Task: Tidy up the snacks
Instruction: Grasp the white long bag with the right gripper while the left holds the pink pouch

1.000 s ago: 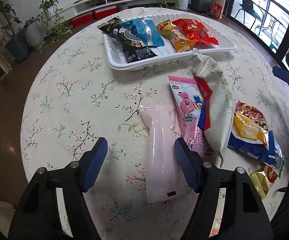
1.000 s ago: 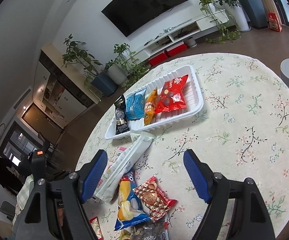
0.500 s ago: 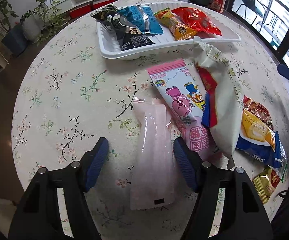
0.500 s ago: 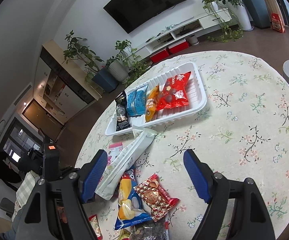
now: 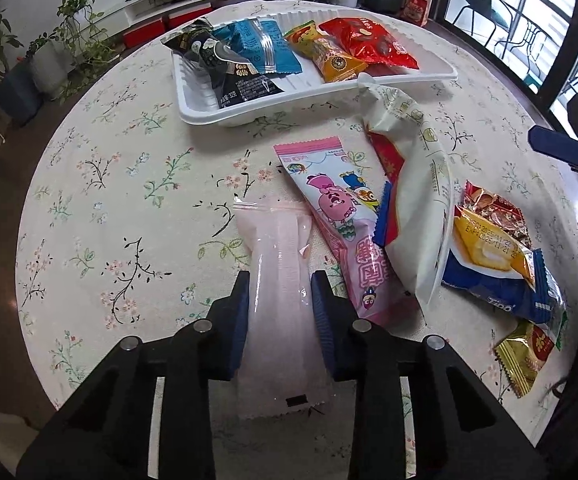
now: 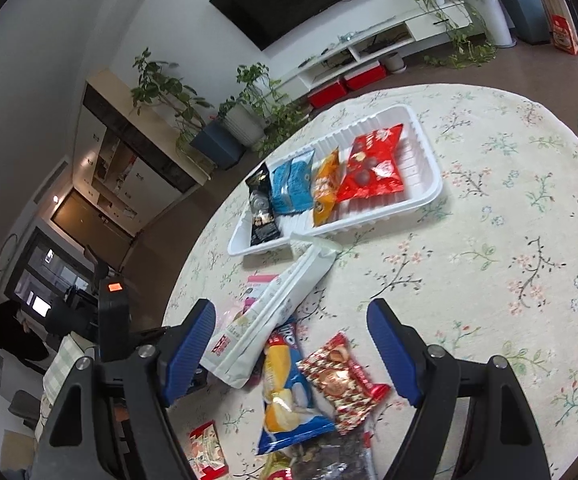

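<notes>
My left gripper [image 5: 280, 300] is shut on a pale pink translucent snack packet [image 5: 277, 248] that lies on the floral tablecloth. A white tray [image 5: 421, 76] at the far side holds a black packet [image 5: 225, 68], a blue one [image 5: 261, 50], an orange one [image 5: 331, 58] and a red one [image 5: 365, 42]. Loose packets lie to the right: a pink cartoon packet [image 5: 341, 216], a long white bag [image 5: 421, 192], a blue-yellow cake packet [image 5: 497, 268]. My right gripper [image 6: 289, 344] is open and empty above the loose snacks; the tray [image 6: 425, 200] lies beyond it.
The round table's edge [image 5: 29, 280] curves close on the left and near sides. A gold packet [image 5: 529, 356] lies near the right edge. A red-brown packet [image 6: 343, 380] and the white bag [image 6: 281, 312] lie between my right fingers. Plants and a TV bench stand beyond the table.
My left gripper moved forward over the pale pink packet and closed on it. My right gripper drifted slightly and stays open.
</notes>
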Available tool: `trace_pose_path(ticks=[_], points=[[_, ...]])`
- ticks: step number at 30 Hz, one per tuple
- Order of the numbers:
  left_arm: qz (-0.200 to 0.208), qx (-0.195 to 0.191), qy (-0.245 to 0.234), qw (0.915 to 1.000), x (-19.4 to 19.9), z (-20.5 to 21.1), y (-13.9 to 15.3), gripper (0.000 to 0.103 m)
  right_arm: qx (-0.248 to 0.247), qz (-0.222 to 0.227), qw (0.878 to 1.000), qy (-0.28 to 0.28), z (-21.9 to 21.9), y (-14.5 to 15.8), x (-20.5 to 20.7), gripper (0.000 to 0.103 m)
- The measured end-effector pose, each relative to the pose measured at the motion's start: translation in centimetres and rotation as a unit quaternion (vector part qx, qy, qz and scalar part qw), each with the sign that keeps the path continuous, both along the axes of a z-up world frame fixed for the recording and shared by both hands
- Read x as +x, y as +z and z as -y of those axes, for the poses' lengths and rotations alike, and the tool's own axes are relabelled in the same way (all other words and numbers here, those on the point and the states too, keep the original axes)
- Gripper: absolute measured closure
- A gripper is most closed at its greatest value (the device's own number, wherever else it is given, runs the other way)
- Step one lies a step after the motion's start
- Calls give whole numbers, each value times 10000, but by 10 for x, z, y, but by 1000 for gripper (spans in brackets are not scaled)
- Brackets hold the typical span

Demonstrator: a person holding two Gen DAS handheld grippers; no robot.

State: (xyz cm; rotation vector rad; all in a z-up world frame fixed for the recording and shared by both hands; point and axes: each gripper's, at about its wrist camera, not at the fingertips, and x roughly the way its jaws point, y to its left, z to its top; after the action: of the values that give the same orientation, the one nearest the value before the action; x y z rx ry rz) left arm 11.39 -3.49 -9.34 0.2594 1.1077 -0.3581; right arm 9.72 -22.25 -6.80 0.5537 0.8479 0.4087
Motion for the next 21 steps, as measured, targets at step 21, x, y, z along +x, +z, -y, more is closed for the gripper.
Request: trace_pose_path(ticks=[21], points=[[60,-1723,492,9838,-13,-75,4,79,-170,-1854,9824,170,-75,-42,57,33]])
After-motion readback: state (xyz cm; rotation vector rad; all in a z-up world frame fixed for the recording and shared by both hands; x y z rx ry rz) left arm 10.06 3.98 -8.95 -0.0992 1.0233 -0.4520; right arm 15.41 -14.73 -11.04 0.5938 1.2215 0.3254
